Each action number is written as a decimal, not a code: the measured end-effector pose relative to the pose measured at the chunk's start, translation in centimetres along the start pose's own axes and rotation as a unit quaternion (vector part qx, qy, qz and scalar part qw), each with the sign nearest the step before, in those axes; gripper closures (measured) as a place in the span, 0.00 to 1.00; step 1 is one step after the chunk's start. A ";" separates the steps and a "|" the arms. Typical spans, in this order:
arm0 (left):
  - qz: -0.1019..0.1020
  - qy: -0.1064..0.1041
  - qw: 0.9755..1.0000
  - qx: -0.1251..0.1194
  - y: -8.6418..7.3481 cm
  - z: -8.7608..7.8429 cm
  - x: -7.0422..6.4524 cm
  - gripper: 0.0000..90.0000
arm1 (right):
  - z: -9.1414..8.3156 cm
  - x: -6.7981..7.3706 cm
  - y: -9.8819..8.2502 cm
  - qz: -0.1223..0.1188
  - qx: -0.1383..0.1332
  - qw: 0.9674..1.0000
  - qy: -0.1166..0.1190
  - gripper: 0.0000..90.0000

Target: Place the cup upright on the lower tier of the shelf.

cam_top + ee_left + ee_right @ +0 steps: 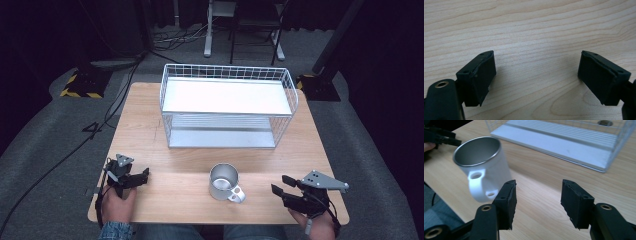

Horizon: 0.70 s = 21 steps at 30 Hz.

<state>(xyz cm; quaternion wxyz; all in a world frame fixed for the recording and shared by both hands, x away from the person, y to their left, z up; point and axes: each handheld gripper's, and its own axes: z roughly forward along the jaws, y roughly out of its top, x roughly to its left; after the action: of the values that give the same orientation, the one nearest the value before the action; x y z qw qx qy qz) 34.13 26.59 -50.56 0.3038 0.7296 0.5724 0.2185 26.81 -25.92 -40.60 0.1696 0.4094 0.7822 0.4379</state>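
A metal mug (224,181) stood upright on the wooden bench (150,130), near its front edge and well apart from the white wire rack (227,105) behind it, with its handle turned toward the person and a little to their right. It looked light and rigid, thin-walled and smooth, so it would likely slip under a loose pinch and ring or tip if knocked; the looped handle (480,187) or the rim wall seemed the safest places to take hold. The right gripper (284,189) hovered low at the bench's front right corner, pointing left toward the mug, its fingers (505,202) spread partway with nothing between them and the handle just beyond the nearer one. The left gripper (134,176) rested at the front left, aimed across bare wood, its fingers (477,75) spread wide and empty. Both hands held their tools roughly level, wrists low near the bench edge.
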 end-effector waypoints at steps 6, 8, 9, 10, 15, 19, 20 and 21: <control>0.000 0.000 1.000 0.000 0.0 0.0 0.0 0.17 | 0.5 1.6 0.4 -0.012 0.003 0.999 0.031 0.52; 0.000 0.000 1.000 0.000 0.0 0.0 0.0 0.17 | 0.7 2.2 0.4 -0.016 0.005 0.999 0.039 0.52; 0.000 0.000 1.000 0.000 0.0 0.0 0.0 0.17 | 0.7 2.2 0.4 -0.016 0.005 0.999 0.039 0.52; 0.000 0.000 1.000 0.000 0.0 0.0 0.0 0.17 | 1.0 2.7 0.5 -0.022 0.006 0.999 0.047 0.52; 0.000 0.000 1.000 0.000 0.0 0.0 0.0 0.17 | 1.7 3.9 0.6 -0.031 0.010 0.997 0.065 0.52; 0.000 0.000 1.000 0.000 0.0 0.0 0.0 0.17 | 2.3 4.6 0.6 -0.028 0.010 0.996 0.082 0.52; 0.000 0.000 1.000 0.000 0.0 0.0 0.0 0.17 | 2.6 4.7 0.5 -0.027 0.011 0.996 0.084 0.52; 0.000 0.000 1.000 0.000 0.0 0.0 0.0 0.17 | 2.8 4.9 0.4 -0.028 0.013 0.996 0.086 0.52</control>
<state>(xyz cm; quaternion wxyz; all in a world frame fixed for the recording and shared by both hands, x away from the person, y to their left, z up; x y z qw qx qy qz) 34.14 26.60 -50.56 0.3040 0.7297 0.5721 0.2187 25.82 -20.44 -41.34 0.1082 0.3502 0.8107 0.4566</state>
